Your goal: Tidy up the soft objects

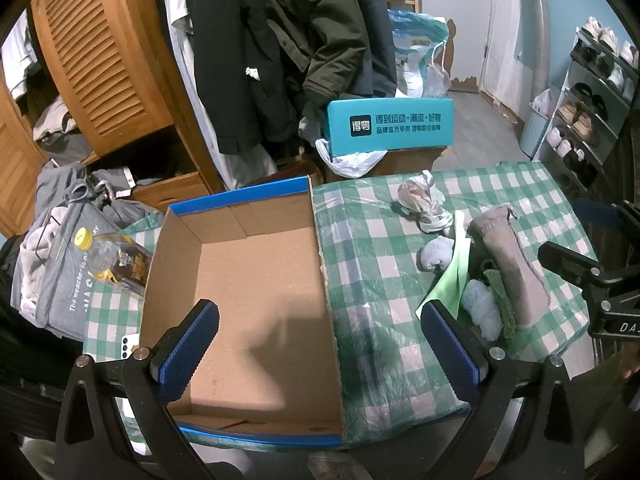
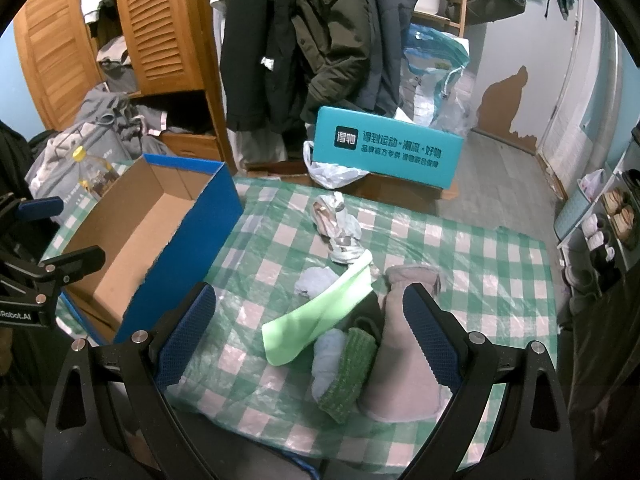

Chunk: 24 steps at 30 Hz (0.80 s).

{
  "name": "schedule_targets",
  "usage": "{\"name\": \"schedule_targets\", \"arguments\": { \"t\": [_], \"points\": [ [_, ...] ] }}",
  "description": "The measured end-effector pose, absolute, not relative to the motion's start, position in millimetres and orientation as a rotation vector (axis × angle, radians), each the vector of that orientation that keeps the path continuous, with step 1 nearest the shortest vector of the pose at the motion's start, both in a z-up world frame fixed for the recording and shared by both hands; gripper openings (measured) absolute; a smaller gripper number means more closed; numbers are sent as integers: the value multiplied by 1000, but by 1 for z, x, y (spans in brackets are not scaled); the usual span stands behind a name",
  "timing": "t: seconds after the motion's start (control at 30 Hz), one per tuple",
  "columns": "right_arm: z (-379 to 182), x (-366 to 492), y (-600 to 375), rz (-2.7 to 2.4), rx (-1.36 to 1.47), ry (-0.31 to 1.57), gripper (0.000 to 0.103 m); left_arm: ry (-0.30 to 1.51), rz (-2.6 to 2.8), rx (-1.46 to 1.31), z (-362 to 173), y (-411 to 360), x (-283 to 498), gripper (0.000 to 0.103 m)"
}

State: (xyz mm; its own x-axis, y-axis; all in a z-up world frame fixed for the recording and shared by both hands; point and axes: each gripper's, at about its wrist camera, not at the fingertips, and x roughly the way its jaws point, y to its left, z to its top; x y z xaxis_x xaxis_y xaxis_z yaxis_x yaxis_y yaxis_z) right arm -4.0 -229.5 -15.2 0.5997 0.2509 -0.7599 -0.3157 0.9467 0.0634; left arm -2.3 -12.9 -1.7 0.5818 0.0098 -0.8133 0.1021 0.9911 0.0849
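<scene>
1. Left gripper (image 1: 320, 344): jaws spread wide, holding nothing, hanging over the open brown cardboard box with blue outer walls (image 1: 172, 248). Box interior is bare; rigid walls with a raw, slightly ragged top edge.
2. Right gripper (image 2: 310, 332): jaws also released and empty, straddling the soft pile on the counter covered in green-and-white check plastic sheet (image 2: 500, 264).
3. Task things sit on the counter at 3 o'clock of the box: crumpled white-grey cloth bundle (image 2: 338, 224) farthest off, pale blue balled sock (image 2: 316, 282), flat mint-green fabric strip (image 2: 316, 320), second pale blue rolled sock (image 2: 328, 358), fuzzy green knit roll (image 2: 352, 372), long taupe fleece tube (image 2: 404, 364).
4. Risk: the blue sock, green knit and taupe tube touch each other, so a wide pinch would likely take two at once or drag a neighbour.
5. Risk: the mint strip overlaps the pile; it is thin and limp, so it may slide out of the jaws or trail over the box wall.
6. Risk: the glossy, wrinkled sheet could get pinched with a low grasp and pull everything.
7. Risk: the taupe tube lies near the counter's 6 o'clock edge; a nudge may drop it.
</scene>
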Motion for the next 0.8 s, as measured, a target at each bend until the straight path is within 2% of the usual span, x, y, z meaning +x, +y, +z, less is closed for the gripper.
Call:
{"name": "schedule_targets", "arguments": {
  "t": [0.3,0.8],
  "points": [
    [-11,-3,-221,325,-80,869,94,960,-63,133,-11,-18,-3,102],
    [-29,2,-270,231,-62,909,94,1040,-98,172,-31,-51,17,102]
  ]
}}
